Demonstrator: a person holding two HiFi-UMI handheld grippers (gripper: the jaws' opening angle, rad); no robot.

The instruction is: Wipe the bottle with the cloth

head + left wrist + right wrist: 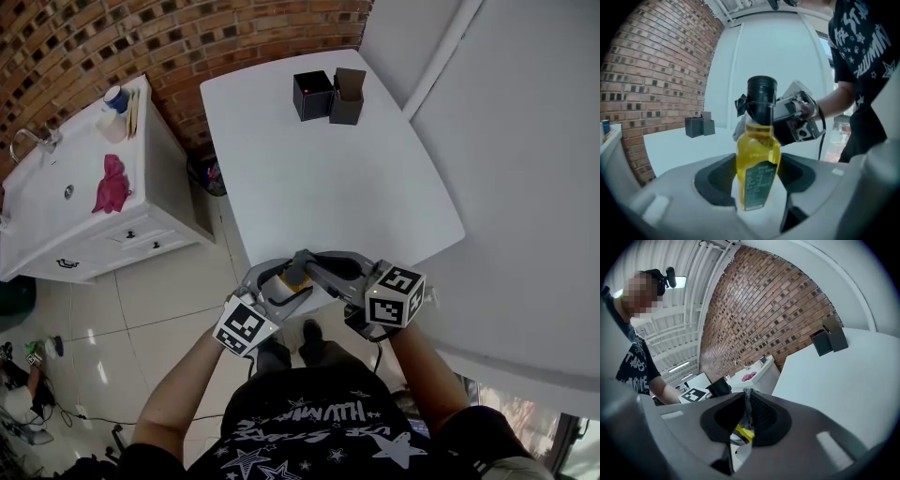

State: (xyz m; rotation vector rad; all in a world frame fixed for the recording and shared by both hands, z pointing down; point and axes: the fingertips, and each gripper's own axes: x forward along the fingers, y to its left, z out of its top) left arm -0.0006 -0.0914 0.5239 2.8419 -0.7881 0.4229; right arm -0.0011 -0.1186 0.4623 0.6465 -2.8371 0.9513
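Note:
A clear bottle (757, 159) of yellow liquid with a black cap stands upright between the jaws of my left gripper (757, 190), which is shut on its lower body. My right gripper (746, 417) is shut on a thin grey cloth (746, 406) and holds it against the bottle's neck, just under the cap; the yellow bottle (742, 431) shows below the cloth. In the head view both grippers meet over the table's near edge, the left gripper (279, 284) and right gripper (309, 267) on either side of the bottle (296, 273).
The white table (328, 178) carries a black box (313, 94) and a brown box (347, 97) at its far end. To the left stands a white sink cabinet (56, 216) with a pink rag (111, 183) on top. A brick wall runs behind.

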